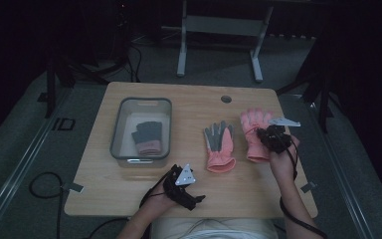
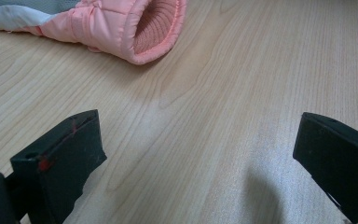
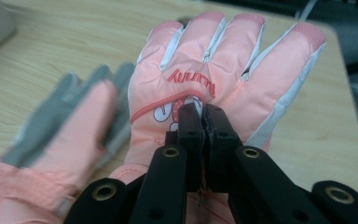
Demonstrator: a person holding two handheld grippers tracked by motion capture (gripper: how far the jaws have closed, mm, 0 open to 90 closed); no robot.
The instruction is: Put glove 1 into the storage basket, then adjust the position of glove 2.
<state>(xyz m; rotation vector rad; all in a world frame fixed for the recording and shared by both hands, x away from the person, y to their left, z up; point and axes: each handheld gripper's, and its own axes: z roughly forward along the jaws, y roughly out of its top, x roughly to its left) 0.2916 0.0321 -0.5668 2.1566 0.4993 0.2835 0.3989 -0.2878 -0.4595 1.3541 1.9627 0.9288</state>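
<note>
Nearest, the wooden table point(image 1: 129, 194) carries a grey bin point(image 1: 117, 124). Right of it lie a grey-palmed glove point(image 1: 219, 145) and a pink glove point(image 3: 223, 79). Right tool point(image 3: 204, 122) pinches the pink glove's back; left tool point(image 2: 196, 154) gapes wide, holding nothing.

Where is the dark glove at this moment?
In the high view, the dark glove lies inside the grey bin on the table's left half, left of both pink gloves.

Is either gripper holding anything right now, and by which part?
The right gripper is shut on the pink glove, pinching the fabric on the back of its hand. The left gripper is open over bare table, holding nothing.
</note>
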